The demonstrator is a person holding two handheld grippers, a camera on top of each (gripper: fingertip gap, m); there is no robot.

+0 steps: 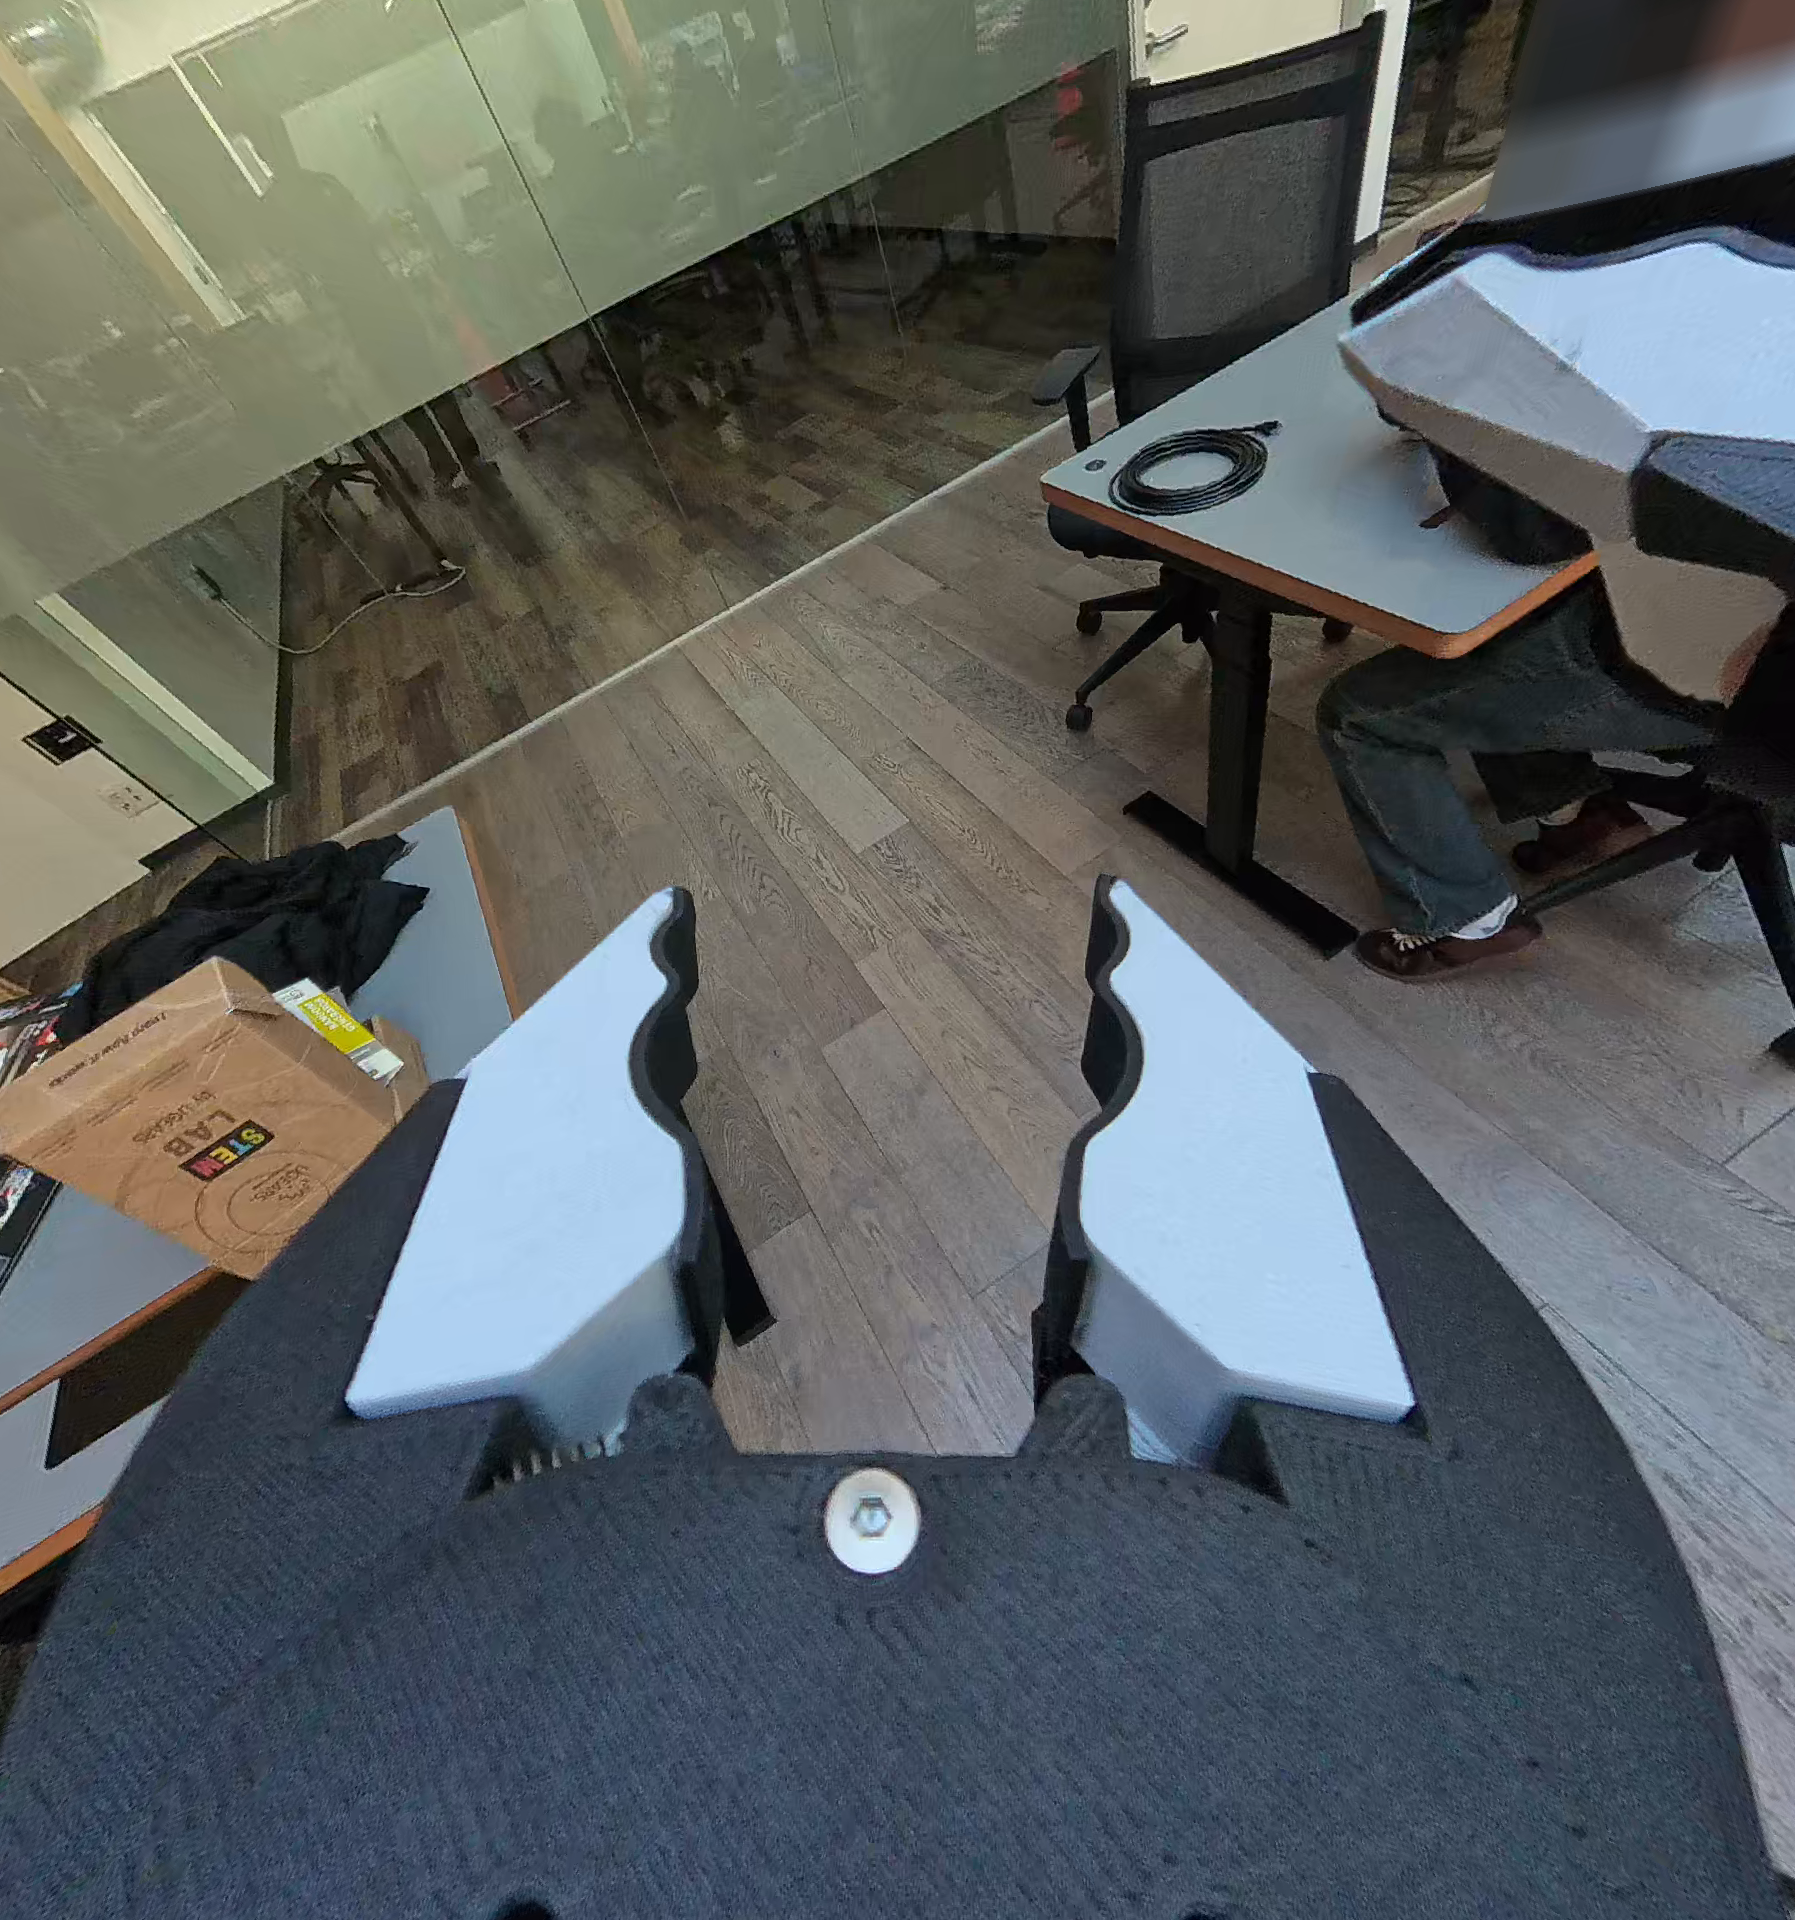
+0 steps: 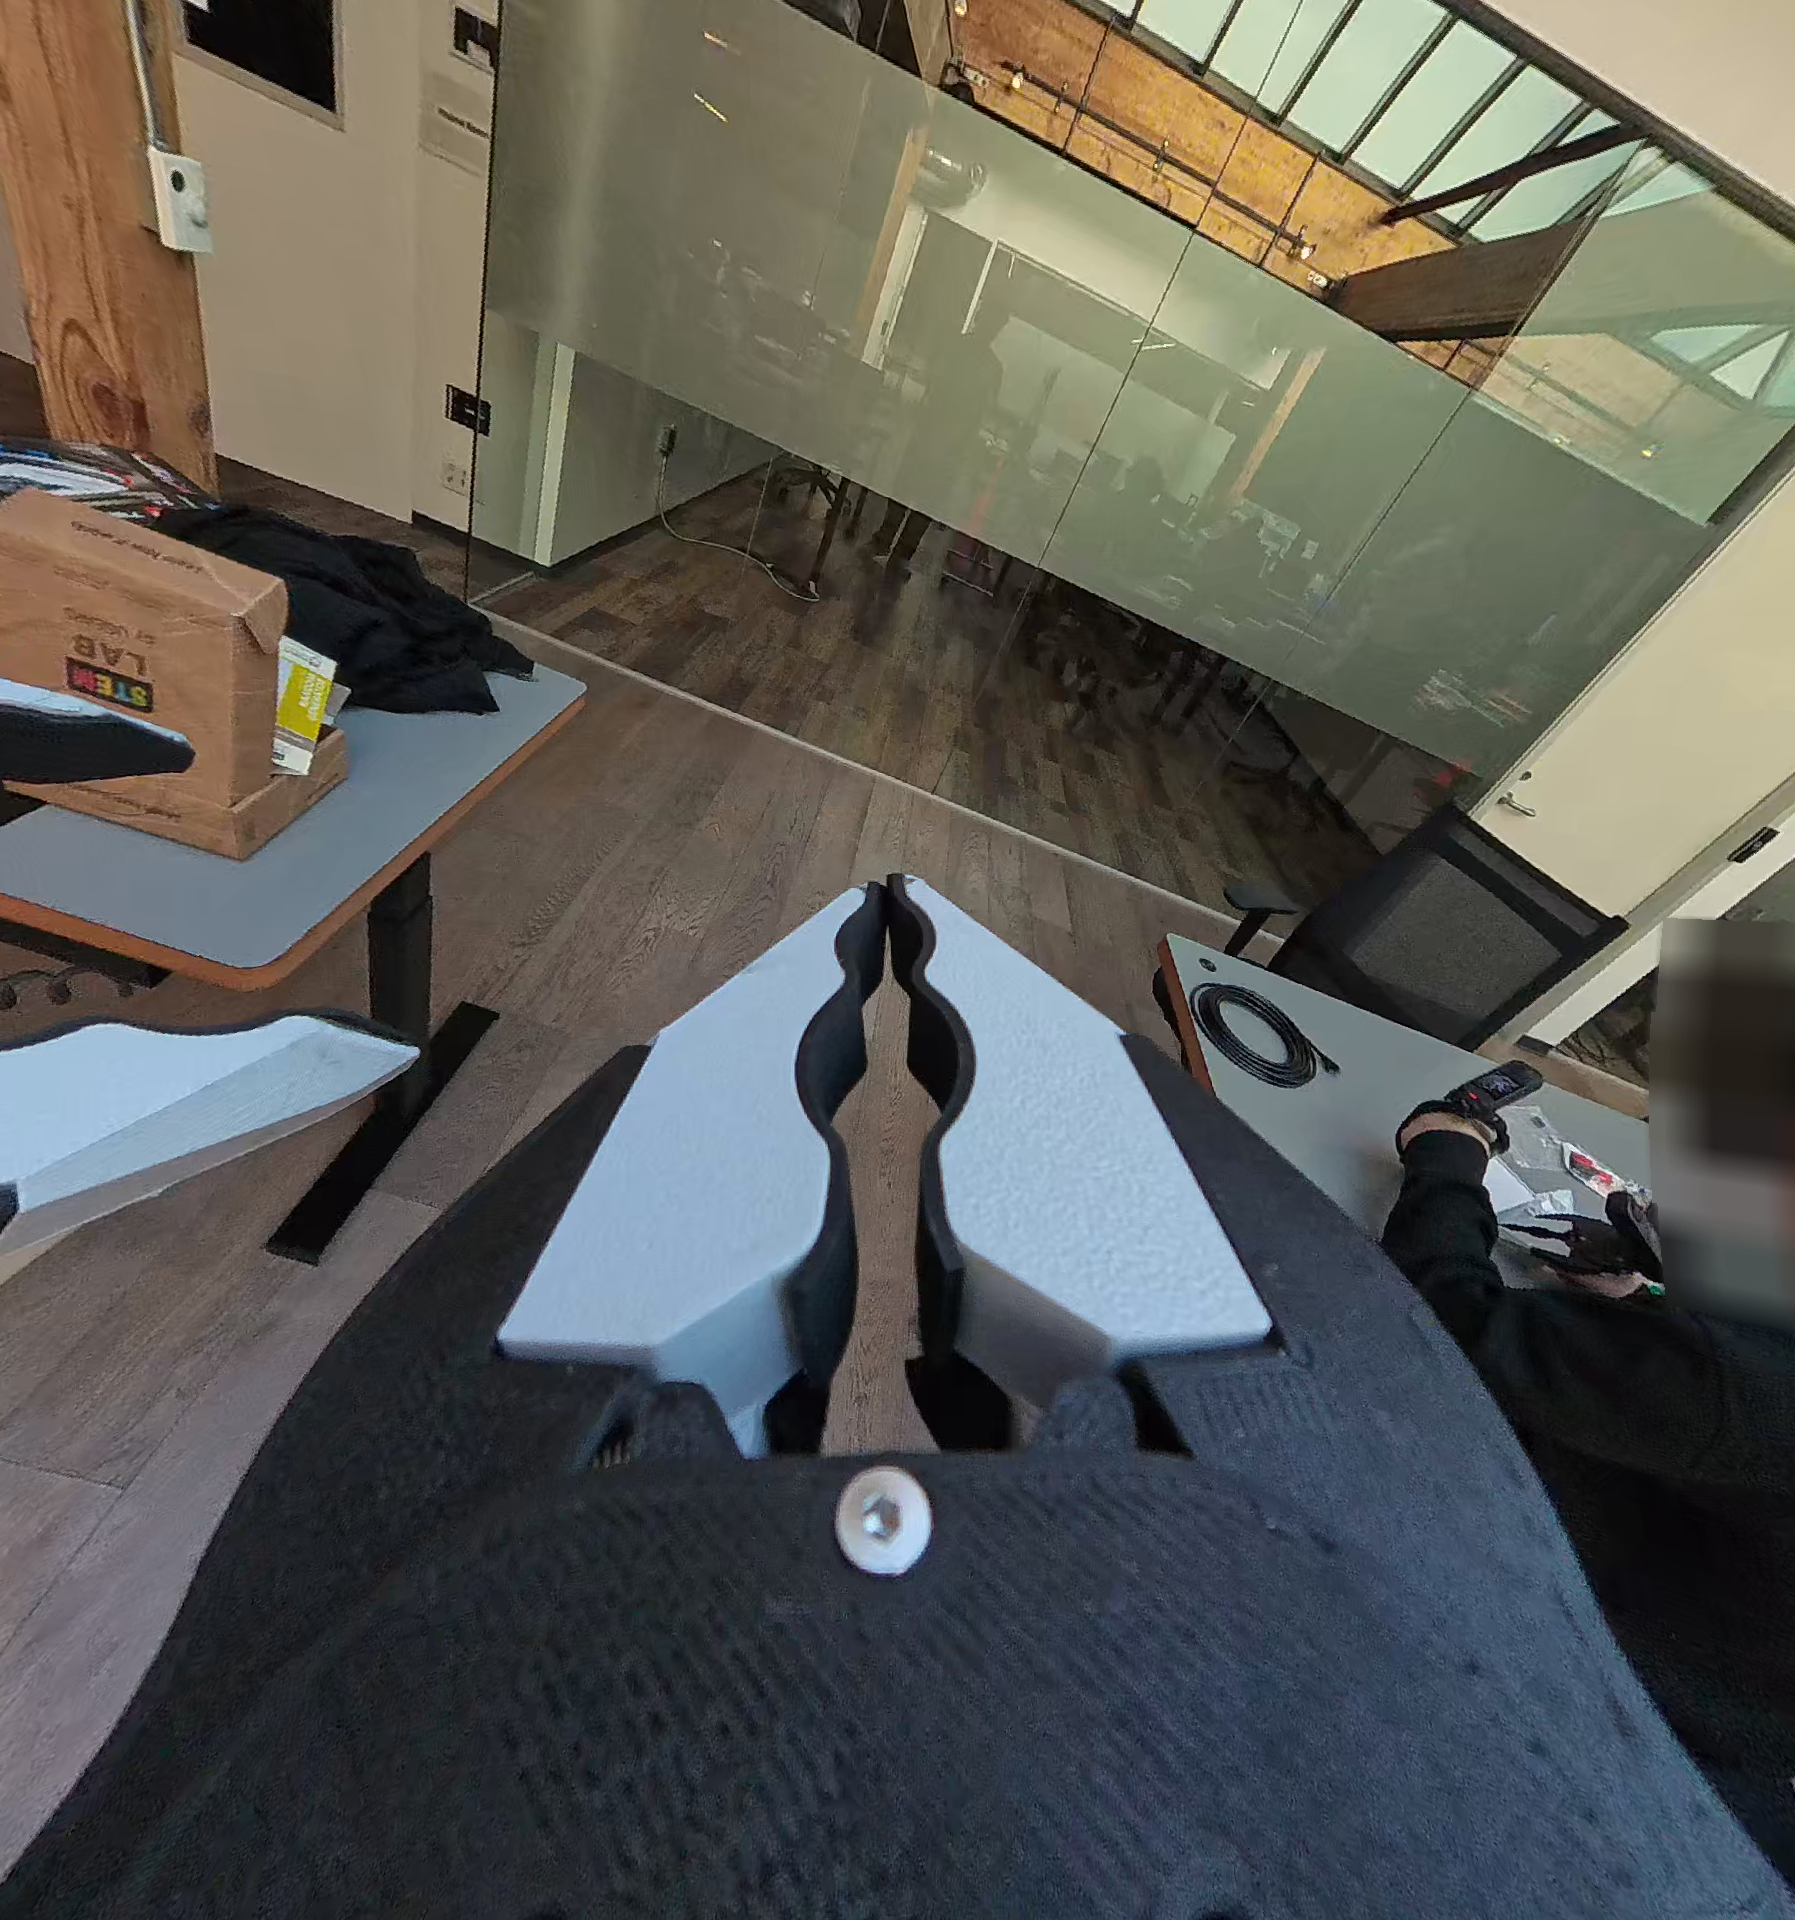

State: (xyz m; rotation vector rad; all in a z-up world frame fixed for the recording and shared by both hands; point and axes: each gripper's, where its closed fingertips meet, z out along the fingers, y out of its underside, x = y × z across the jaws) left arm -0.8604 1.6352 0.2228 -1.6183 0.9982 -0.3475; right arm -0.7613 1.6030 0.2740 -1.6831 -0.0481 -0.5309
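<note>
My left gripper [image 1: 893, 899] is open and empty, held in the air above the wooden floor [image 1: 872, 790], to the right of a grey table [image 1: 436, 935]. My right gripper [image 2: 890, 883] is shut with nothing between its tips, also in the air above the floor. Each gripper shows in the other's view: the right one at the upper right of the left wrist view [image 1: 1558, 364], the left one's open fingers [image 2: 176, 1081] at the left edge of the right wrist view. A brown cardboard box [image 1: 186, 1122] on the grey table is the nearest thing; it also shows in the right wrist view [image 2: 134, 665].
Black cloth [image 1: 259, 914] lies on the grey table behind the box. A second grey desk [image 1: 1319, 520] carries a coiled black cable [image 1: 1189, 473]; a person [image 2: 1579, 1382] sits at it holding a phone. A black office chair [image 1: 1236, 229] and a glass wall [image 1: 457, 260] stand beyond.
</note>
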